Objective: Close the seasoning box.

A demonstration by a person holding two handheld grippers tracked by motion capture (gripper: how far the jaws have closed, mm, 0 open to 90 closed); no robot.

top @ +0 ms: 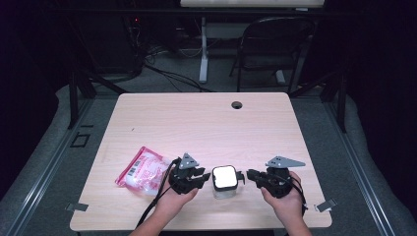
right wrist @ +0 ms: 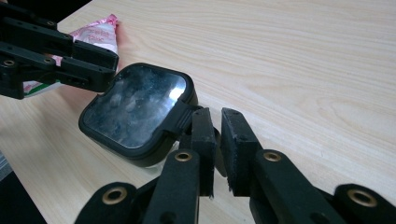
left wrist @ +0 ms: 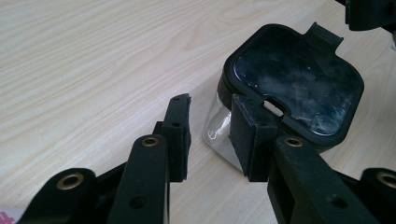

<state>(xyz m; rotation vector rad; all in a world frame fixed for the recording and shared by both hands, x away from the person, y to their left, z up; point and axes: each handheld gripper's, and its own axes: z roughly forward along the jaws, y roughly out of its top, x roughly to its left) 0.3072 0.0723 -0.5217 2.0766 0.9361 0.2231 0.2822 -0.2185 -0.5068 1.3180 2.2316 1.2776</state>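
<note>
Between the two hands on the worktop [top: 206,123], the black-lidded jar [top: 224,181] stands; left tongs [left wrist: 212,135] gape beside it, right tongs [right wrist: 218,140] pinch its lid tab [right wrist: 180,119].

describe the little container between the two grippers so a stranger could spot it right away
On the pale wooden table, look at the near edge, between the person's two hands. There stands a small clear container with a dark-rimmed, glossy square lid. Unlike the flat pink packet to its left, it is upright, boxy and see-through.

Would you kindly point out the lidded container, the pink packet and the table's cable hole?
container [top: 224,176], high view, middle of lid.
pink packet [top: 141,169], high view, middle of its face.
cable hole [top: 237,104], high view, its centre.
</note>
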